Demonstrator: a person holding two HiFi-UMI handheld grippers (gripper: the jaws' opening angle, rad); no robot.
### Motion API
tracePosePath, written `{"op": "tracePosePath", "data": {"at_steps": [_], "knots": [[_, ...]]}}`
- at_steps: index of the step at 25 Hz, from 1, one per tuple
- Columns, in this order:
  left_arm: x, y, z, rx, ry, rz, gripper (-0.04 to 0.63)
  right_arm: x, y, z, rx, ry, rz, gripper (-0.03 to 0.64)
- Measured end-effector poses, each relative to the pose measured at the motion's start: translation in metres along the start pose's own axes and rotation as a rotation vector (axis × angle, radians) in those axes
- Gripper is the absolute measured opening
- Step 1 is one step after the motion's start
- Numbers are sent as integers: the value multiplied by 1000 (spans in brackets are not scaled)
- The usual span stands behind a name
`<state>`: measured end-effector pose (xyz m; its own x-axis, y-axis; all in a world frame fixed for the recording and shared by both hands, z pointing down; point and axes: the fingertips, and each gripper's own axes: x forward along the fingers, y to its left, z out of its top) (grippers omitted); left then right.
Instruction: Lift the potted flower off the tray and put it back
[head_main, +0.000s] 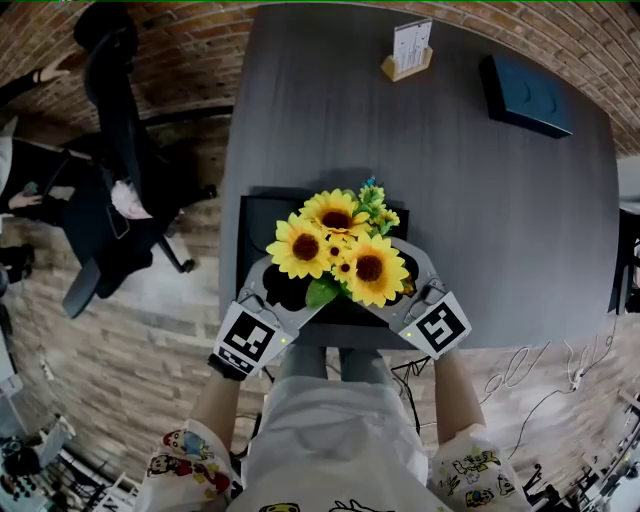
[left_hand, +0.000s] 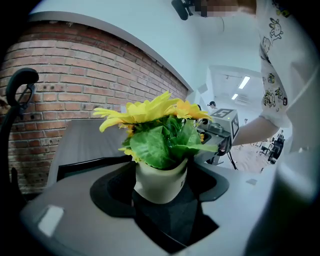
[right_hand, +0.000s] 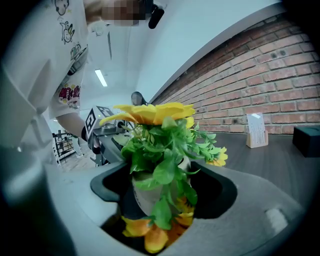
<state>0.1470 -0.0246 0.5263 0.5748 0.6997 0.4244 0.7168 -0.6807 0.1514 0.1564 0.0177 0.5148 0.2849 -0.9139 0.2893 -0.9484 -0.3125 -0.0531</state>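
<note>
The potted flower, yellow sunflowers with green leaves in a cream pot, stands over the black tray at the table's near edge. My left gripper comes in from the lower left and my right gripper from the lower right. Each has its wide grey jaws closed around the pot from its own side. In the right gripper view the pot sits deep in the jaw notch, half hidden by leaves and a drooping bloom. The pot's base is hidden, so I cannot tell whether it touches the tray.
On the dark grey table, a card stand and a dark box stand at the far side. A black office chair is left of the table. A brick wall runs behind.
</note>
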Motion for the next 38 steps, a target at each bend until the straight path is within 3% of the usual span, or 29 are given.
{"op": "tracePosePath", "data": {"at_steps": [4,21,28,38], "knots": [[1,1,-3,23,16,13,337,2,0,-5,-18,48,4,368],[-3,3,-3,39,8,38,314,-6,2,-7,28,50,-35,359],[-11,2,-4,25,9,50,365,-13,1,-1,39,39,-52,381],[-33,-2,19,37,-38,80,388,-34,-3,30,45,-11,-112,393]]}}
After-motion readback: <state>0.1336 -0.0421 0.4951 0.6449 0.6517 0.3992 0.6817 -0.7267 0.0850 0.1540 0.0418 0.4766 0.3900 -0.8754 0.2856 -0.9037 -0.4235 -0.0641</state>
